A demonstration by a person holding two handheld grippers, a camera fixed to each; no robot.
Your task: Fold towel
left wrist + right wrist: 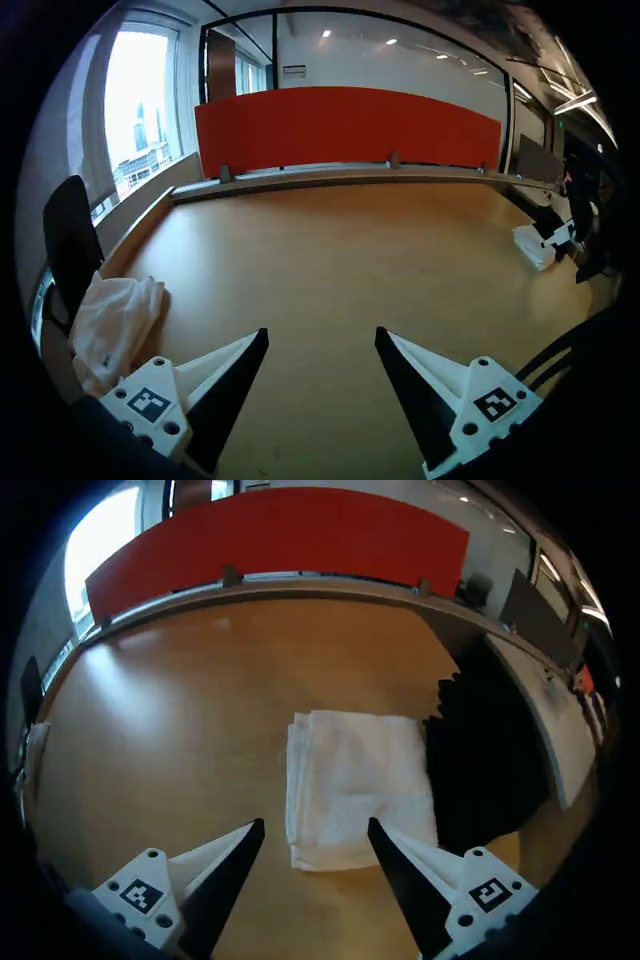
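Your right gripper (314, 824) hangs with jaws wide and empty. The folded towel (356, 776) lies on the wooden table (160, 720) just ahead, its near edge between the fingertips and its near right corner hidden behind the right finger. A dark shape (480, 760) to the towel's right is hard to make out. Your left gripper (321, 331) is wide too, with a crumpled white cloth (112, 320) at near left.

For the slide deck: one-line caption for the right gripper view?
Open right gripper hovers over a folded white towel lying on the wooden table, red divider behind.
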